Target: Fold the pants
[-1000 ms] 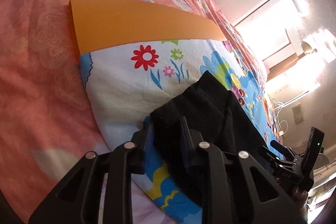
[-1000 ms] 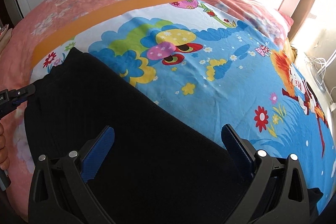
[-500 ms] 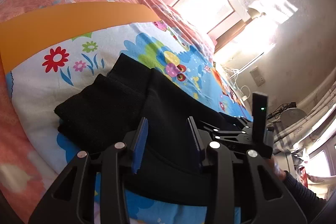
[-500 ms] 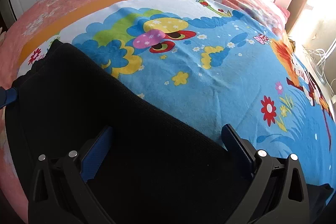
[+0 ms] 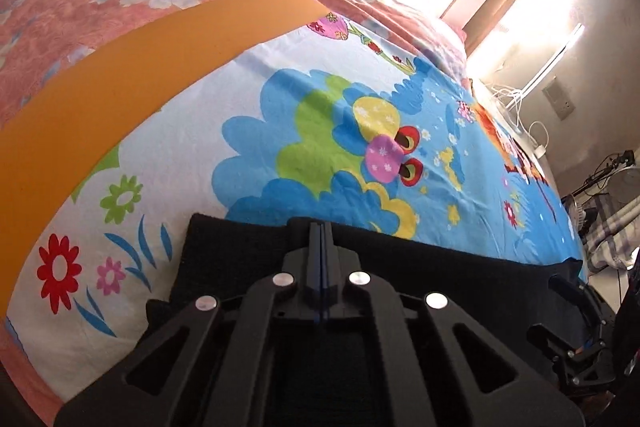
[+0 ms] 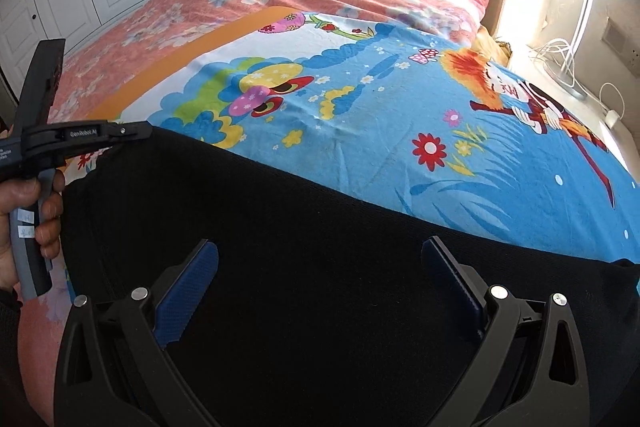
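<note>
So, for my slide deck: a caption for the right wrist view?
Open right claw over black pants on a cartoon bedsheet.

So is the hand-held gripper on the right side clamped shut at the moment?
No, the right hand-held gripper has its blue fingers spread wide apart above the black pants.

Before you: black pants (image 6: 280, 247), matt knitted cloth with a rough nap. Cartoon-print sheet (image 6: 400, 131), smooth, lightly creased cotton-like cloth. Your right gripper (image 6: 320, 291), matt black plastic with textured blue pads (image 6: 188, 291) and shiny metal pins.
</note>
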`<state>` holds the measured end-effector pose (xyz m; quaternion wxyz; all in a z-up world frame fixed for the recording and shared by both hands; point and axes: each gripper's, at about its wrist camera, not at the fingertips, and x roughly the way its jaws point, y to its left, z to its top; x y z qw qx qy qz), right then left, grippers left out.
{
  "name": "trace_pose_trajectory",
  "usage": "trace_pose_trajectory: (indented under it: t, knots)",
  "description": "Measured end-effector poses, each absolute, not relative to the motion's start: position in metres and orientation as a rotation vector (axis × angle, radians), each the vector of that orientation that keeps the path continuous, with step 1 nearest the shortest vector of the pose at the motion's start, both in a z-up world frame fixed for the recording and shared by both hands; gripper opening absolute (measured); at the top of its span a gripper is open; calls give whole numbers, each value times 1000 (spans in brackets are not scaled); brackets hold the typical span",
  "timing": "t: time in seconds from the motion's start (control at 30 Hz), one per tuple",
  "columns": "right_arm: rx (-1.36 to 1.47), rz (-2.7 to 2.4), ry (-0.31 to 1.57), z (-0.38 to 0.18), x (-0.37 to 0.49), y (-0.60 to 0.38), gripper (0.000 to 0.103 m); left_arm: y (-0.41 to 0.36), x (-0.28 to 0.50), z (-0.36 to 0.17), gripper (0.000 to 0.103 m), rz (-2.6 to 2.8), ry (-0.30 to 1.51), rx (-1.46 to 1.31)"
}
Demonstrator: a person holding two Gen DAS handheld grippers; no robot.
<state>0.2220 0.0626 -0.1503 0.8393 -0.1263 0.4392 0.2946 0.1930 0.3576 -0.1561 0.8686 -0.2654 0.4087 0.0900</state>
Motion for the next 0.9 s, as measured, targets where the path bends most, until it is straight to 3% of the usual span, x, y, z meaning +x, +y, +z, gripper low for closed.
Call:
trace_pose_trajectory:
  t: [0.03, 0.07, 0.2, 0.33, 0.4, 0.43, 0.47, 0.6, 0.7, 0.8, 0.83, 0.87, 0.9]
  knots:
    - [-269, 608, 939, -155, 228, 59, 97, 361, 186, -146, 13, 289, 830, -524]
    - [-274, 585, 950, -159, 234, 56, 97, 362, 175, -135, 35, 346, 790, -497]
    - [-307, 513, 952, -175, 252, 47, 98, 344, 138, -114, 39, 214, 718, -525]
    - [-318, 509, 938, -175, 251, 47, 98, 313, 124, -137, 43, 53, 784, -504]
    - [-339, 494, 927, -171, 245, 49, 98, 317, 121, -154, 30, 174, 822, -433]
    - [-345, 495, 922, -166, 239, 48, 98, 324, 115, -157, 46, 266, 827, -407]
    - [-332, 519, 918, -161, 233, 47, 98, 332, 106, -155, 49, 294, 791, -452]
    - [-249, 622, 914, -140, 206, 45, 98, 325, 73, -127, 47, 249, 605, -468]
    - [-245, 655, 919, -136, 186, 54, 98, 292, 82, -122, 56, 59, 627, -422]
    - [-243, 656, 891, -133, 170, 56, 98, 284, 97, -145, 56, 60, 702, -417]
    - [-249, 651, 891, -133, 167, 56, 98, 291, 98, -155, 48, 115, 733, -434]
    - [-260, 650, 901, -134, 166, 56, 98, 302, 94, -159, 29, 161, 730, -470]
    - [-262, 658, 913, -135, 167, 53, 98, 312, 87, -159, 26, 198, 705, -516]
